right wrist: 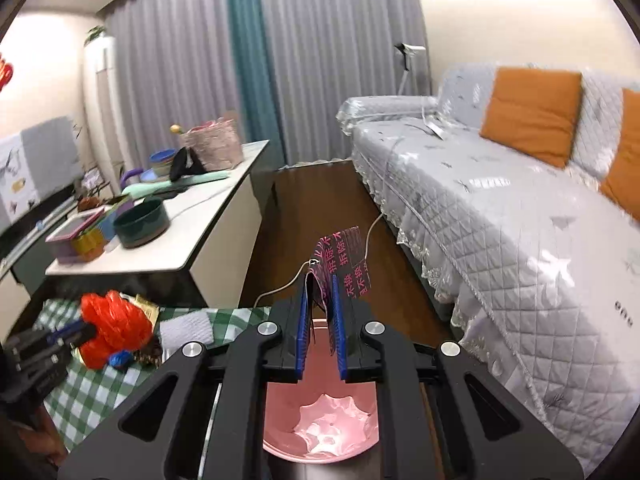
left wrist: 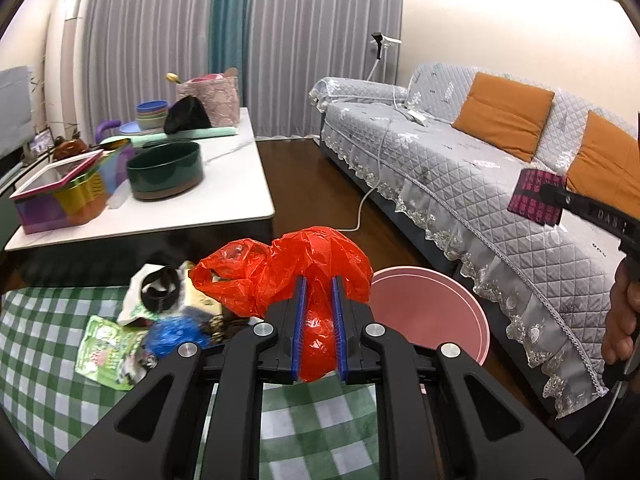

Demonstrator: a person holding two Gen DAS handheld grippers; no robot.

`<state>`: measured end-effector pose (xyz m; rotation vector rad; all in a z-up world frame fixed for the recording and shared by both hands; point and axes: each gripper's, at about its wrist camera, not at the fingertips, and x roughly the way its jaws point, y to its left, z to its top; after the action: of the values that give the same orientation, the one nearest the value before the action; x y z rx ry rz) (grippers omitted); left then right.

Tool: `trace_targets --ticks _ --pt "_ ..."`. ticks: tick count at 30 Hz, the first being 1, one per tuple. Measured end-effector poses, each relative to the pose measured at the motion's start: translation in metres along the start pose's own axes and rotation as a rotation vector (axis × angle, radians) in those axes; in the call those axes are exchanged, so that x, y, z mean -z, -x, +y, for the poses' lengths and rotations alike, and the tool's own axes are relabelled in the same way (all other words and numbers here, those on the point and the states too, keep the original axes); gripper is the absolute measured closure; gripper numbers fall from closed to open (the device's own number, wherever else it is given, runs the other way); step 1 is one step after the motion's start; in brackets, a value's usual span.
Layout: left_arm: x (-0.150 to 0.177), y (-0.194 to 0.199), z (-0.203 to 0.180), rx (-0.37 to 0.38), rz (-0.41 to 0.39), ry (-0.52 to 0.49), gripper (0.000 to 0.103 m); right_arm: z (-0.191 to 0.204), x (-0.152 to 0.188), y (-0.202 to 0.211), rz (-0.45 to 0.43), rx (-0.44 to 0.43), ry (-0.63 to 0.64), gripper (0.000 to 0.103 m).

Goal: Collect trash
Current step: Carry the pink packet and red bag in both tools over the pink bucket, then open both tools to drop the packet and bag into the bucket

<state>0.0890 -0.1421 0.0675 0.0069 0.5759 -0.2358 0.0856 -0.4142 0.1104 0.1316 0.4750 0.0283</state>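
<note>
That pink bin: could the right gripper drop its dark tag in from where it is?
Probably yes. The right gripper, shut on the dark tag, hangs right over the open pink bin, nothing between.

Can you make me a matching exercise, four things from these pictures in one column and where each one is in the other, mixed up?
Things:
1. red bag
2. dark card
3. pink bin
4. green bowl

Places:
A. on the white table
B. on the floor by the sofa, below the right gripper
C. clamped in the left gripper
D. clamped in the right gripper

Pairs: 1-C, 2-D, 3-B, 4-A
</note>
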Motion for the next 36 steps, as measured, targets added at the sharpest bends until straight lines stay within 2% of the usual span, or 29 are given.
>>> trace_targets --ticks 3,16,36 --pt "-0.002 -0.012 -0.010 0.008 0.009 -0.010 0.090 -0.004 -0.005 -0.006 -0.020 0.016 -0.001 0.091" --pt "-0.007 -0.062 -0.043 0.050 0.046 -0.033 0.090 -0.016 -0.005 -0.042 0.012 0.041 -0.025 0.091" --pt "-0.003 -0.097 -0.070 0.124 0.088 -0.072 0.090 -0.018 -0.002 -0.064 0.066 0.012 -0.038 0.091"
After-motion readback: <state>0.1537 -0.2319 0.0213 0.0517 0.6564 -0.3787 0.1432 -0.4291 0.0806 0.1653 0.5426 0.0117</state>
